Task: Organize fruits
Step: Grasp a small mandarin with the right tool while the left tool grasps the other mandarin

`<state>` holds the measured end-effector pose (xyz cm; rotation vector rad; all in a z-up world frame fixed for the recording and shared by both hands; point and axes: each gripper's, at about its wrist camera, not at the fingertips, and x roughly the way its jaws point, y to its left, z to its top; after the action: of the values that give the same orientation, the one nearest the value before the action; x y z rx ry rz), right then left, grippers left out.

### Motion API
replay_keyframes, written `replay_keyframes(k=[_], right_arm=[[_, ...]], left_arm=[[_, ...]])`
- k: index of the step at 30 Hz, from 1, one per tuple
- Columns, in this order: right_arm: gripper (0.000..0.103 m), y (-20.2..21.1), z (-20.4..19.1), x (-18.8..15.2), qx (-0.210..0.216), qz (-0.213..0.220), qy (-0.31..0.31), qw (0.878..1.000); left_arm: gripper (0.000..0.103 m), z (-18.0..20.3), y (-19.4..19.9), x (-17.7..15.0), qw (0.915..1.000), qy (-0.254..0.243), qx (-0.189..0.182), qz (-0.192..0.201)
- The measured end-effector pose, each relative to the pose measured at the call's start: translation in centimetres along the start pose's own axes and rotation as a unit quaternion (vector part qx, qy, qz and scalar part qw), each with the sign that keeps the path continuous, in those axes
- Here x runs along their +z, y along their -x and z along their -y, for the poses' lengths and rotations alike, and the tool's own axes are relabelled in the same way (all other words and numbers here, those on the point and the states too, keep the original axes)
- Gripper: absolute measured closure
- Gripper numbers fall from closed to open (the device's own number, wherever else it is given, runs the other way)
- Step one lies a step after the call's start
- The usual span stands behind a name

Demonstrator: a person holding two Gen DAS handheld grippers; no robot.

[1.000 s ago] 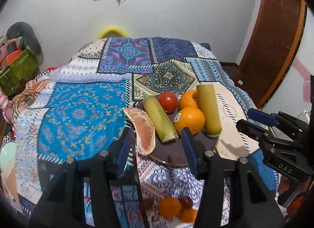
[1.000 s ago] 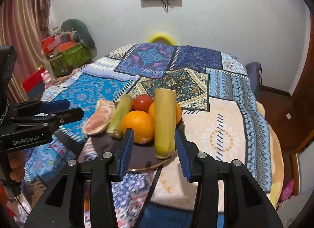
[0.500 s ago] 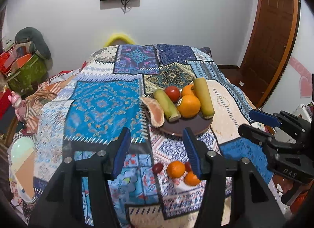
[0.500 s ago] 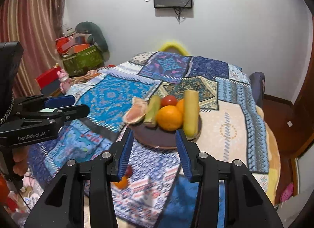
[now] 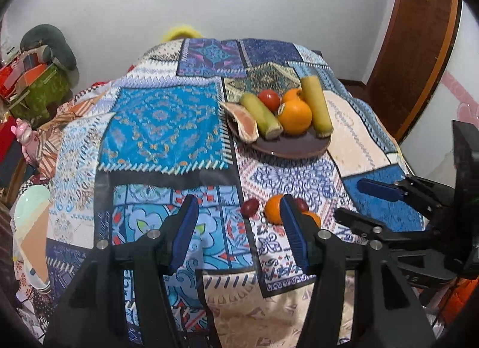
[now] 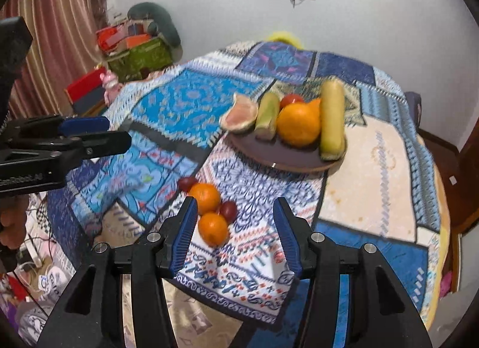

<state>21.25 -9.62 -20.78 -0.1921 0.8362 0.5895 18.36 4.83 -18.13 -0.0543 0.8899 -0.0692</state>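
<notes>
Left wrist view: a brown plate (image 5: 287, 150) is seen holding a pomelo wedge (image 5: 244, 122), two cane lengths, a tomato (image 5: 268, 99) and oranges; loose mandarins (image 5: 274, 213) lie nearer on the bench cloth (image 5: 161, 126). The left tool (image 5: 238, 235) is held open, empty, now drawn farther back from the plate. Right wrist view: the same plate (image 6: 299, 162) and mandarins (image 6: 205, 198) are seen; the right tool (image 6: 236, 235) is open, empty, likewise withdrawn.

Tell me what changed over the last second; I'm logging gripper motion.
Both grippers drew back from the plate, the left gripper and right gripper open and empty throughout, bringing the loose oranges near the table edge into view. The fruit on the plate stayed put.
</notes>
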Motion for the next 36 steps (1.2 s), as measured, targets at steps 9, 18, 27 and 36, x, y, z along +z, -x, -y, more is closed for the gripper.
replay_keyframes(k=[9,18,27,36], right_arm=[[0.054,-3.2,-1.4,-1.4,0.015,-0.038,0.006,0.999],[0.074,-5.5,-1.5,-1.5,0.038,-0.068,0.004,0.997],[0.074,-3.1,0.2,-1.5,0.028,-0.038,-0.006,0.999],[0.074,-1.2,3.9,-1.1,0.015,-0.016,-0.052,0.998]], left_arm=[[0.047,-0.1,-2.3,-0.9,0.9997,-0.005,-0.011,-0.02],[0.062,0.4,-4.6,-1.4,0.9985,-0.012,-0.022,-0.048],[0.066,2.3,-6.5,-1.0,0.9962,-0.028,-0.047,-0.068],[0.066,4.2,-8.8,-0.7,0.993,-0.051,-0.052,-0.093]])
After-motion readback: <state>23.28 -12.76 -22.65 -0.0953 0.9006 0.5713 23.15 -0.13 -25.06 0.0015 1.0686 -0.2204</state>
